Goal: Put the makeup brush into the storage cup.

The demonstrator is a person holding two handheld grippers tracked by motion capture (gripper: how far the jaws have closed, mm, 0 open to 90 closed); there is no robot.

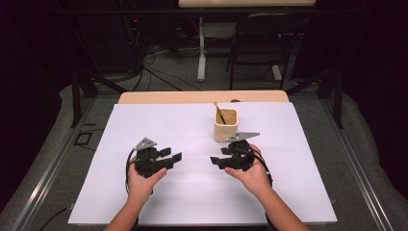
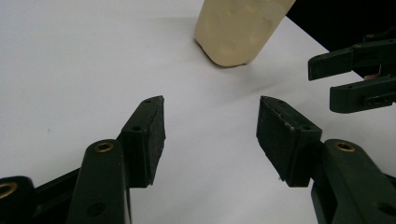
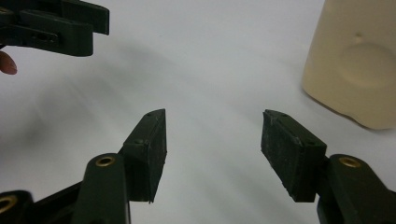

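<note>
1. Two tools sit low over the white counter, facing each other across a bare strip of it: left tool, right tool. Each is held in one of the person's hands.
2. Left tool: released. In the left gripper view its jaws stand wide apart, with bare counter showing in the gap.
3. Right tool: released. In the right gripper view its jaws stand equally wide, bare counter between the pads; nothing gripped.
4. Cream-coloured square cup stands upright on the counter, just beyond the right tool and near the counter's far edge. It is apart from both tools, nearer the right.
5. A thin dark stick with a light tip leans inside the cup, tip up toward the far left rim.
6. Cup also appears at top centre in the left gripper view and at the right edge in the right gripper view; dimples visible on its wall.
</note>
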